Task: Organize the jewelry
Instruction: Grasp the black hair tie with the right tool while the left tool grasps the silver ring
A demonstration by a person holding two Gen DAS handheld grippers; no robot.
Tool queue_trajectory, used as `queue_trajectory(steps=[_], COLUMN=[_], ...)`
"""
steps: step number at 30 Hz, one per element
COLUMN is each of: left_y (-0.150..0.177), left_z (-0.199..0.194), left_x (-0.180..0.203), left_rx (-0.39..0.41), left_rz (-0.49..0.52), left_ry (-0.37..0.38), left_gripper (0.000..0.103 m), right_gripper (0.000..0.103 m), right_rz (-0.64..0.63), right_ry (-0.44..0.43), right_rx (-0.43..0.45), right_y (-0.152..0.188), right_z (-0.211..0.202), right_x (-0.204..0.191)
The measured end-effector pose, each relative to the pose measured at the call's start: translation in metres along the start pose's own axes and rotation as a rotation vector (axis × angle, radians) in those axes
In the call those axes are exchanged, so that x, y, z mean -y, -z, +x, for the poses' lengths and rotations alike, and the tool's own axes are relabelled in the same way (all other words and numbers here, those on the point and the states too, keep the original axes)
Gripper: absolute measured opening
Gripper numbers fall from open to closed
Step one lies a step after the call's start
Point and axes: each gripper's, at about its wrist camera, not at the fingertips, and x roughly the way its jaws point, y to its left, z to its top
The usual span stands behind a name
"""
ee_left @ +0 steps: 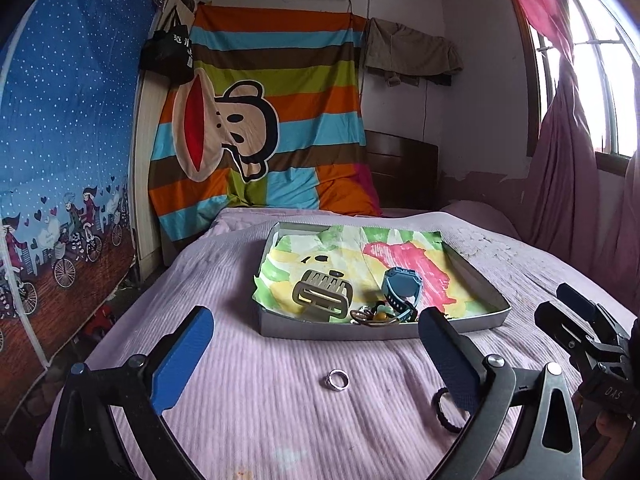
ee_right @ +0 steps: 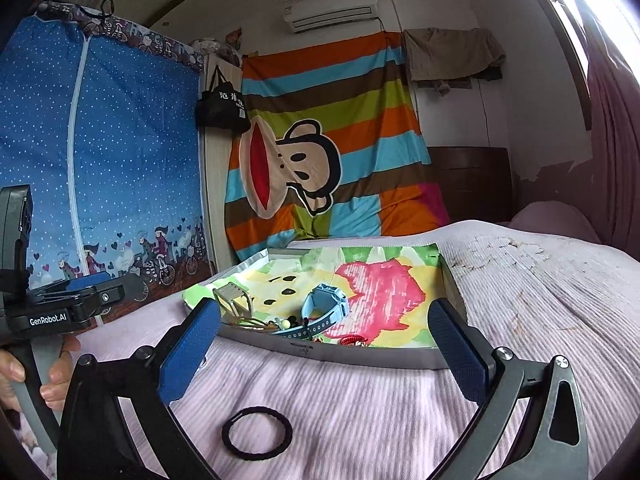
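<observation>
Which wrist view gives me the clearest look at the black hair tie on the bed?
The right wrist view: the black hair tie lies whole and unobstructed on the bedspread, between the open right gripper fingers. In the left wrist view the tie is partly hidden behind a finger of the left gripper.

The left gripper (ee_left: 316,350) is hovering with its jaws spread wide, nothing between the blue pads (ee_left: 182,360), pointing slightly downward. The right gripper (ee_right: 324,346) is doing the same, jaws fully apart and empty, tilted a little below level. The two are sitting side by side, close together: the right gripper is showing at the right edge of the left wrist view, and the left one is showing at the left edge of the right wrist view. There a hand (ee_right: 52,376) is wrapping its fingers (ee_right: 12,370) around the left gripper's grey handle.
</observation>
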Motion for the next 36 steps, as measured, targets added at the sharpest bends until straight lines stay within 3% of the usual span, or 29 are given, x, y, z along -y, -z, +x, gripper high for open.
queue_trajectory(steps=[14, 26, 29, 30, 33, 36], left_y=[0.016, 0.031, 0.036, 0.037, 0.039, 0.039], left_z=[0.009, 0.047, 0.055, 0.058, 0.062, 0.066], left_x=[-0.002, -0.007, -0.006, -0.004, 0.001, 0.007], left_rx=[-0.111, -0.369, -0.414, -0.426, -0.443, -0.456], left_rz=[0.048, 0.039, 0.05, 0.059, 0.087, 0.113], left_ry=[-0.027, -0.001, 0.006, 0.007, 0.019, 0.034], left_gripper=[0.103, 0.103, 0.094, 0.091, 0.085, 0.078], right_gripper=[0.102, 0.102, 0.101, 0.096, 0.063, 0.053], right_rz=[-0.019, -0.048, -0.055, -0.056, -0.066, -0.082], right_ry=[-0.035, -0.051, -0.057, -0.062, -0.071, -0.083], right_rx=[-0.172, -0.336, -0.374, -0.387, -0.427, -0.47], right_y=[0.024, 0.041, 0.045, 0.047, 0.051, 0.056], right_z=[0.015, 0.045, 0.052, 0.054, 0.061, 0.069], right_x=[0.004, -0.001, -0.002, -0.003, -0.005, -0.01])
